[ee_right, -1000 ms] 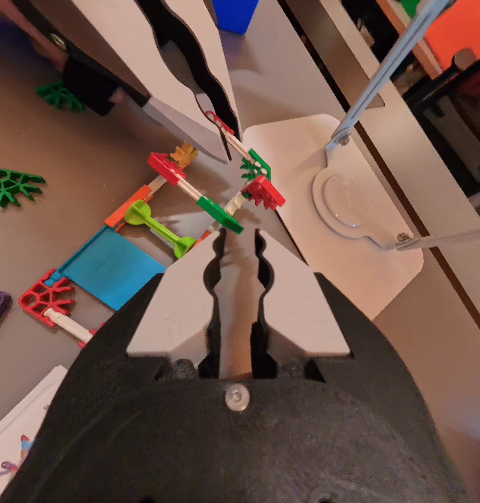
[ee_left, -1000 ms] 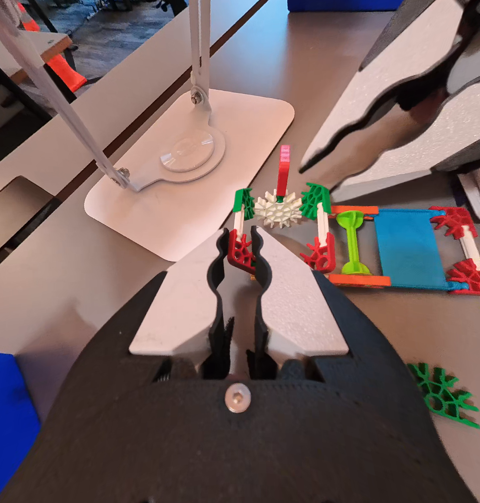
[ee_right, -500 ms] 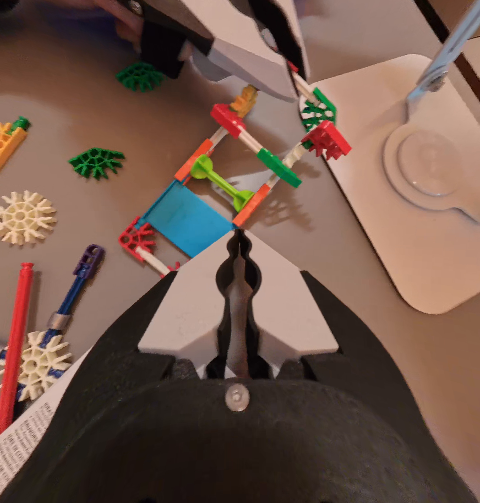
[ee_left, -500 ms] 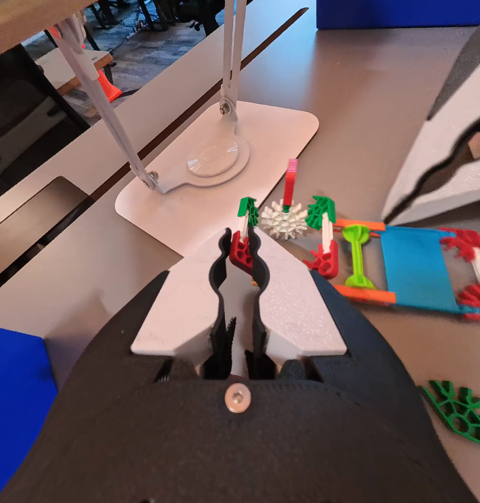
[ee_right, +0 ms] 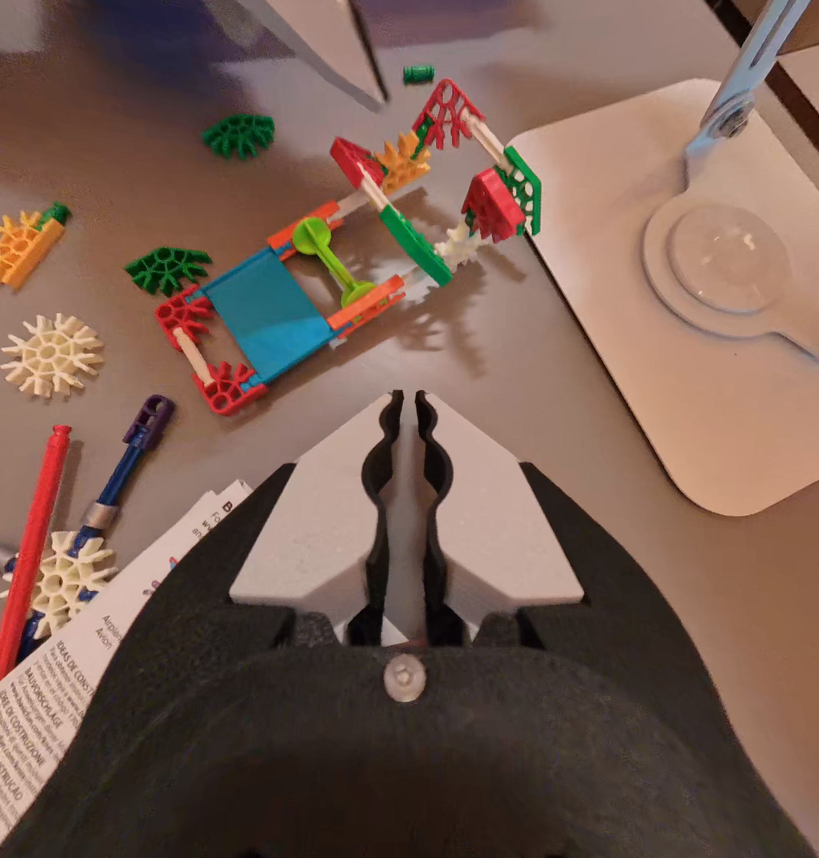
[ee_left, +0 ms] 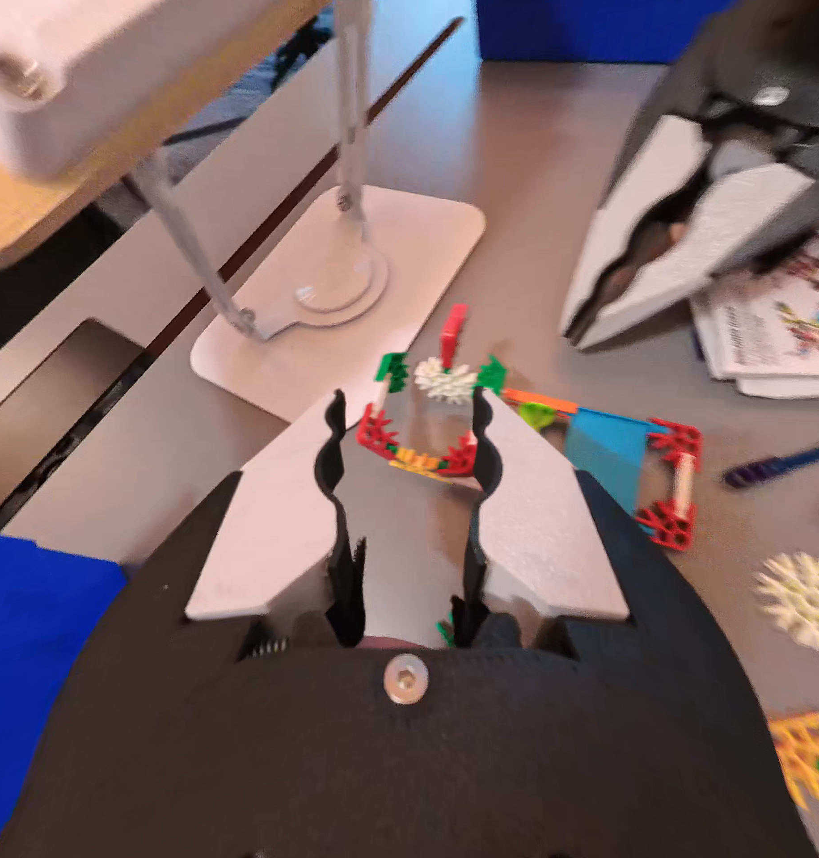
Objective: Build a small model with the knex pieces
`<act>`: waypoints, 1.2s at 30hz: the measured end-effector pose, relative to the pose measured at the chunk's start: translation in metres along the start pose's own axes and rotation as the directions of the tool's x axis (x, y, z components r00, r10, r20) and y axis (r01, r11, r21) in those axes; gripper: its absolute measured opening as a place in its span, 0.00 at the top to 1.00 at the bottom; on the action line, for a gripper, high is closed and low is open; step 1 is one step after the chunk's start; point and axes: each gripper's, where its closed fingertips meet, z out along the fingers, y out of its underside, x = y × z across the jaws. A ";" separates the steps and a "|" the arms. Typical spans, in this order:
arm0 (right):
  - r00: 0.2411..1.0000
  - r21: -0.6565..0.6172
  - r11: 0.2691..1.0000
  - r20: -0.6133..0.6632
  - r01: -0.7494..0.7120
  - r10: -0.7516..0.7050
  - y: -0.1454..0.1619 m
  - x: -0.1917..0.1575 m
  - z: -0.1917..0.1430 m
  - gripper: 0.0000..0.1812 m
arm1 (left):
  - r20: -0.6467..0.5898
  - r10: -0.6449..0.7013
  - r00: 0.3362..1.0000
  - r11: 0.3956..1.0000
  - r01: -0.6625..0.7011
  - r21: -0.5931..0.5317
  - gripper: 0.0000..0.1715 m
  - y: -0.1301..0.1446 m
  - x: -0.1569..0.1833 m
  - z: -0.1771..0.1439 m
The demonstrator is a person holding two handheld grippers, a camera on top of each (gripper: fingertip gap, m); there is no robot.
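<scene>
A colourful construction-toy model (ee_right: 268, 315) lies on the grey table: a blue panel, a lime spool (ee_right: 333, 260), orange rods, and red, green and white connectors. Its far end stands up as a frame beside the white stand base. In the left wrist view the model (ee_left: 602, 450) lies just beyond my fingers. My left gripper (ee_left: 408, 401) is open and empty, its jaws wide on either side of the frame's red connectors (ee_left: 375, 429) without touching them. My right gripper (ee_right: 408, 394) is shut and empty, a short way back from the blue panel. It also shows in the left wrist view (ee_left: 677, 250).
A white stand base (ee_right: 677, 371) with metal struts sits right of the model. Loose parts lie left: green connectors (ee_right: 168, 269), a white snowflake connector (ee_right: 52, 355), a yellow piece (ee_right: 17, 246), a red rod (ee_right: 27, 548), a blue rod (ee_right: 133, 459). A printed leaflet (ee_right: 73, 673) lies near. A blue box (ee_left: 40, 650). From the right gripper's tips to the red rod (ee_right: 27, 548) is close to 15 cm.
My left gripper has opened, let go of the model's red connector and drawn back. My right gripper has closed and pulled away from the model, which now rests on the table.
</scene>
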 end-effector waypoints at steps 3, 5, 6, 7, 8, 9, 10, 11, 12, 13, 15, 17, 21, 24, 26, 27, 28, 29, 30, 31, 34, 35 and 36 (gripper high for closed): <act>1.000 -0.020 1.000 0.007 0.007 -0.007 0.004 0.000 0.002 0.97 | -0.123 0.110 0.986 0.993 -0.114 -0.022 0.78 -0.008 0.048 -0.005; 1.000 -0.033 0.999 0.003 0.024 -0.024 0.007 0.000 0.003 0.97 | -0.207 0.191 0.959 0.978 -0.205 -0.045 0.82 -0.006 0.084 -0.001; 1.000 -0.037 0.999 -0.002 0.031 -0.032 0.008 0.001 0.003 0.97 | -0.249 0.233 0.940 0.965 -0.255 -0.057 0.84 -0.003 0.101 0.003; 0.999 -0.041 0.999 -0.001 0.033 -0.033 0.010 0.001 0.004 0.97 | -0.273 0.267 0.924 0.954 -0.294 -0.062 0.85 0.000 0.114 0.009; 0.999 -0.041 0.999 0.002 0.033 -0.033 0.011 0.002 0.004 0.97 | -0.291 0.294 0.910 0.941 -0.329 -0.076 0.86 0.004 0.124 0.015; 0.999 -0.039 0.999 0.002 0.032 -0.032 0.011 0.002 0.004 0.97 | -0.299 0.323 0.898 0.924 -0.367 -0.104 0.85 0.011 0.129 0.022; 1.000 -0.039 0.999 0.001 0.030 -0.030 0.012 0.002 0.004 0.97 | -0.285 0.347 0.893 0.909 -0.395 -0.134 0.85 0.018 0.127 0.028; 1.000 -0.039 0.999 0.001 0.029 -0.029 0.012 0.002 0.004 0.97 | -0.279 0.346 0.896 0.903 -0.399 -0.162 0.87 0.023 0.125 0.033; 1.000 -0.042 0.999 0.000 0.030 -0.030 0.012 0.003 0.004 0.97 | -0.289 0.320 0.902 0.906 -0.381 -0.184 0.88 0.029 0.124 0.035; 1.000 -0.043 0.999 -0.002 0.030 -0.030 0.012 0.003 0.003 0.97 | -0.302 0.289 0.908 0.910 -0.359 -0.209 0.88 0.034 0.122 0.035; 1.000 -0.041 0.999 0.003 0.026 -0.025 0.013 0.003 0.003 0.97 | -0.319 0.240 0.917 0.919 -0.320 -0.230 0.89 0.038 0.120 0.031; 1.000 -0.041 0.999 0.006 0.019 -0.019 0.013 0.004 0.003 0.96 | -0.326 0.215 0.921 0.915 -0.306 -0.261 0.91 0.044 0.115 0.025; 1.000 -0.039 0.999 0.011 0.012 -0.012 0.014 0.004 0.003 0.96 | -0.351 0.207 0.913 0.890 -0.325 -0.321 0.95 0.059 0.106 0.007; 1.000 -0.041 0.999 0.010 0.012 -0.012 0.014 0.005 0.002 0.96 | -0.305 0.224 0.925 0.878 -0.328 -0.349 0.93 0.064 0.090 -0.002; 1.000 -0.043 0.999 0.010 0.015 -0.014 0.015 0.004 0.001 0.96 | -0.239 0.221 0.946 0.893 -0.295 -0.341 0.84 0.057 0.078 -0.006; 1.000 -0.042 0.999 0.008 0.016 -0.016 0.014 0.005 0.001 0.96 | -0.195 0.222 0.955 0.900 -0.278 -0.335 0.80 0.053 0.071 -0.007; 1.000 -0.040 0.999 0.007 0.016 -0.016 0.014 0.005 0.000 0.96 | -0.175 0.222 0.959 0.902 -0.270 -0.337 0.77 0.051 0.067 -0.010; 1.000 -0.036 0.999 0.005 0.016 -0.016 0.013 0.005 -0.001 0.95 | -0.158 0.230 0.960 0.902 -0.271 -0.335 0.74 0.049 0.065 -0.013; 1.000 -0.029 0.999 0.003 0.015 -0.015 0.011 0.005 -0.002 0.95 | -0.129 0.233 0.964 0.907 -0.263 -0.330 0.72 0.047 0.061 -0.014; 1.000 -0.024 1.000 0.000 0.013 -0.013 0.010 0.006 -0.004 0.94 | -0.111 0.224 0.968 0.911 -0.248 -0.330 0.71 0.045 0.059 -0.015; 1.000 -0.006 1.000 -0.011 0.010 -0.010 0.006 0.009 -0.010 0.92 | -0.087 0.202 0.975 0.911 -0.220 -0.348 0.65 0.047 0.055 -0.017; 1.000 0.002 1.000 -0.016 0.008 -0.008 0.005 0.011 -0.012 0.92 | -0.092 0.192 0.977 0.907 -0.212 -0.363 0.62 0.051 0.055 -0.017; 1.000 0.011 1.000 -0.024 0.007 -0.007 0.003 0.012 -0.015 0.91 | -0.099 0.194 0.976 0.900 -0.217 -0.377 0.60 0.056 0.055 -0.016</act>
